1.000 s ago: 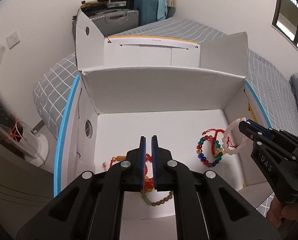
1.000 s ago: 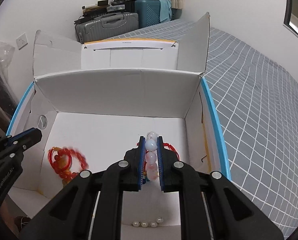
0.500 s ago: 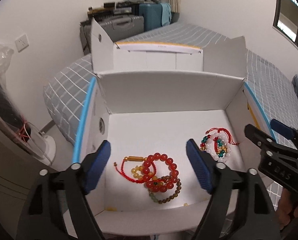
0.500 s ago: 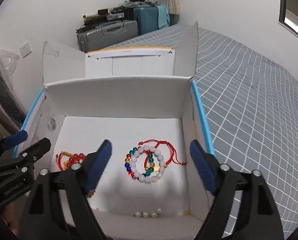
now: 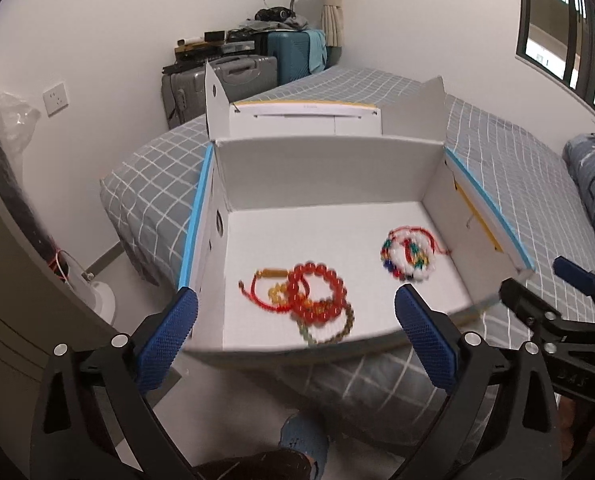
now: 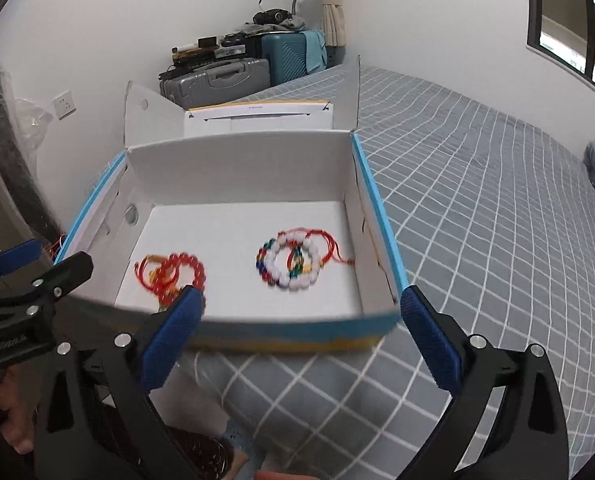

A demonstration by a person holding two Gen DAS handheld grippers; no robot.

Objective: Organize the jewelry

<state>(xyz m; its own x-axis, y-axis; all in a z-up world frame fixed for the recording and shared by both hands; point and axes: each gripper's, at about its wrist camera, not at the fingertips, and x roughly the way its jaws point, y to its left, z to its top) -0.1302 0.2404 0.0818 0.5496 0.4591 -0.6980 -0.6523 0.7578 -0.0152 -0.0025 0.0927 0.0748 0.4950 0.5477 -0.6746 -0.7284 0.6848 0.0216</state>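
Both claws spreading wide now, nothing between the jaws! Ahead of the left gripper (image 5: pixel 295 338), inside the white cardboard box (image 5: pixel 329 172), lies the red bead bracelet pile (image 5: pixel 309 298). The white-and-multicolour bead bracelets (image 6: pixel 293 260) sit on the box floor ahead of the right gripper (image 6: pixel 301 334), well apart from the red pile.

The left gripper (image 5: pixel 295 330), jaws opening and empty, hangs before a white box (image 5: pixel 329 168) on a bed (image 5: pixel 149 188), red beads (image 5: pixel 317 296) left, white-and-coloured bracelets (image 5: pixel 409 258) right.
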